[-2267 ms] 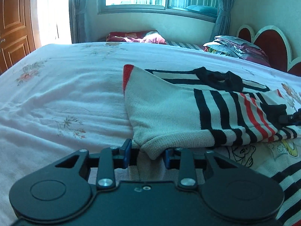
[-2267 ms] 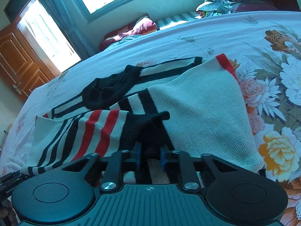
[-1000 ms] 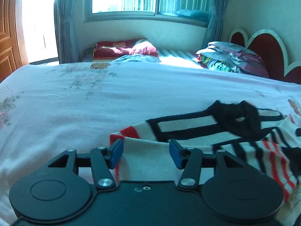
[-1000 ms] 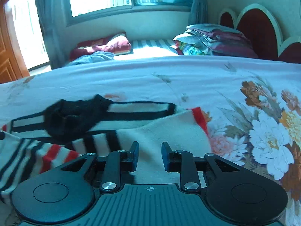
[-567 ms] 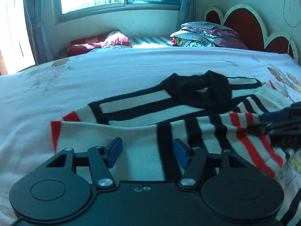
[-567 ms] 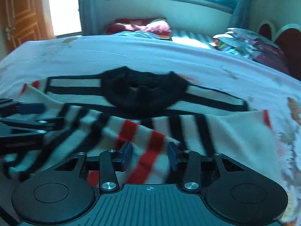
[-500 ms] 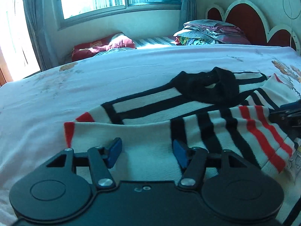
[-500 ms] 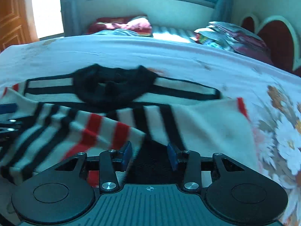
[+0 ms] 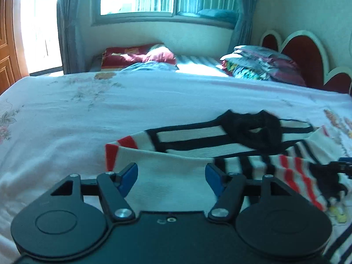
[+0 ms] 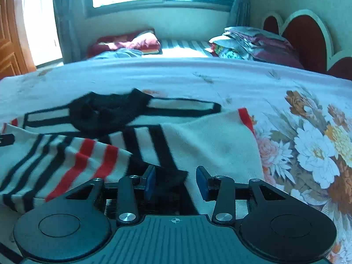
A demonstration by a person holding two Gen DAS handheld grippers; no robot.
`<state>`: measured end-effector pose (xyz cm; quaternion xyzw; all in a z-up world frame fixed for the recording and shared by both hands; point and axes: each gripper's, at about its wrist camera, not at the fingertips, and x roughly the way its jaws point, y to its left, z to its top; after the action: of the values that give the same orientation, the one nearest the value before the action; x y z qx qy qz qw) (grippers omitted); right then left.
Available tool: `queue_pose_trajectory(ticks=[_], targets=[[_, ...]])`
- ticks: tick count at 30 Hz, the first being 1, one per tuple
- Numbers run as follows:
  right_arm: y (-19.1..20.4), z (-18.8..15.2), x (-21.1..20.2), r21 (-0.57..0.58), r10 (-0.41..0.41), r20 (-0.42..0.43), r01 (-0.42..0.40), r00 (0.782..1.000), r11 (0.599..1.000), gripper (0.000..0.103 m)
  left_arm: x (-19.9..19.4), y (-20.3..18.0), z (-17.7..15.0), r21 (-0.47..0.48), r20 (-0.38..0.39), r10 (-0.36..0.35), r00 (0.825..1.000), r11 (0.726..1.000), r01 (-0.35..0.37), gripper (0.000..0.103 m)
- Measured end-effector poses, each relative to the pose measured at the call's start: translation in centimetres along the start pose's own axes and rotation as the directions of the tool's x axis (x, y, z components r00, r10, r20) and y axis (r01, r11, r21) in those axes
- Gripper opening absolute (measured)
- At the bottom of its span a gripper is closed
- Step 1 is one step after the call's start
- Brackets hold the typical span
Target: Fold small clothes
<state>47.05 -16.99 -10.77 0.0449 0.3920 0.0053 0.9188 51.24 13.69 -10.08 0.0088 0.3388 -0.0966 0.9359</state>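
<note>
A small white sweater [image 9: 176,173] with black and red stripes and a black collar [image 9: 250,129] lies on the bed, both sleeves folded in over the body. My left gripper [image 9: 171,175] is open and empty over the left folded sleeve. My right gripper [image 10: 176,181] is open and empty over the black cuff [image 10: 169,176] of the right folded sleeve. The sweater also shows in the right wrist view [image 10: 209,143]. The right gripper's tip shows at the right edge of the left wrist view [image 9: 343,166].
The bed sheet [image 9: 110,114] is white, with large flowers on the right side [image 10: 314,145]. A stack of folded clothes [image 9: 259,66] and red pillows [image 9: 138,55] lie at the far side. A red headboard [image 9: 303,52] stands at the right.
Both grippers let go of the sleeves after folding them over the body and opened. Both have since swung about above the sweater; the left has pulled back toward the left sleeve.
</note>
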Motion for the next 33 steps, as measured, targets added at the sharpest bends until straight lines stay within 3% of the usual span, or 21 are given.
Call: queue_pose_trajectory(ticks=[3, 6, 8, 11, 14, 18, 21, 23, 24, 25, 26, 33], targets=[[3.0, -0.4, -0.9, -0.051, 0.129, 0.022, -0.128, 0.991, 0.990, 0.041, -1.4, -3.5, -1.5, 0.006, 0.010, -0.053, 0.999, 0.999, 0.053, 0.067], [5.3, -1.3, -0.4, -0.122, 0.183, -0.008, -0.183, 0.983, 0.976, 0.041, -1.0, -4.7, -3.4, 0.034, -0.040, -0.030, 0.999, 0.999, 0.032, 0.061], [5.1, -1.9, 0.2, -0.148, 0.139, -0.034, -0.142, 0.990, 0.979, 0.041, -1.2, -3.5, -4.6, 0.046, -0.050, 0.021, 0.999, 0.999, -0.019, 0.061], [1.6, -2.6, 1.0, -0.097, -0.014, -0.056, 0.009, 0.998, 0.995, 0.041, -1.7, -1.8, -6.5, 0.136, -0.066, 0.072, 0.995, 0.989, -0.063, 0.063], [-1.1, -2.5, 0.7, -0.018, 0.011, -0.076, -0.012, 0.997, 1.000, 0.041, -2.2, -1.3, -6.4, 0.142, -0.069, 0.059, 0.996, 0.989, -0.049, 0.062], [-1.7, -2.1, -1.1, 0.052, 0.043, -0.020, -0.042, 0.999, 0.998, 0.041, -3.6, -1.6, -5.7, 0.099, -0.033, 0.054, 0.998, 0.994, -0.050, 0.060], [-2.1, -2.7, 0.1, 0.092, 0.054, -0.088, -0.046, 0.995, 0.995, 0.041, -3.1, -1.4, -6.9, 0.109, -0.051, 0.058, 0.997, 0.993, -0.052, 0.060], [-2.6, -3.1, 0.3, 0.139, 0.080, -0.080, -0.068, 0.994, 0.988, 0.041, -3.2, -1.2, -7.0, 0.113, -0.044, 0.054, 0.998, 0.992, -0.049, 0.062], [-2.7, -3.0, 0.2, 0.156, 0.106, -0.080, -0.092, 0.991, 0.983, 0.039, -3.1, -1.1, -6.9, 0.111, -0.046, 0.054, 0.997, 0.993, -0.049, 0.062], [-2.7, -2.9, 0.1, 0.167, 0.143, -0.077, -0.129, 0.987, 0.977, 0.029, -3.1, -0.9, -6.8, 0.107, -0.045, 0.057, 0.997, 0.993, -0.052, 0.062], [-2.6, -2.8, 0.1, 0.171, 0.170, -0.080, -0.154, 0.982, 0.973, 0.012, -2.9, -0.7, -6.8, 0.102, -0.044, 0.059, 0.997, 0.993, -0.055, 0.062], [-2.2, -3.2, -2.0, 0.157, 0.172, -0.044, -0.163, 0.984, 0.974, 0.007, -2.9, 0.3, -6.7, 0.108, -0.038, 0.069, 0.997, 0.992, -0.065, 0.064]])
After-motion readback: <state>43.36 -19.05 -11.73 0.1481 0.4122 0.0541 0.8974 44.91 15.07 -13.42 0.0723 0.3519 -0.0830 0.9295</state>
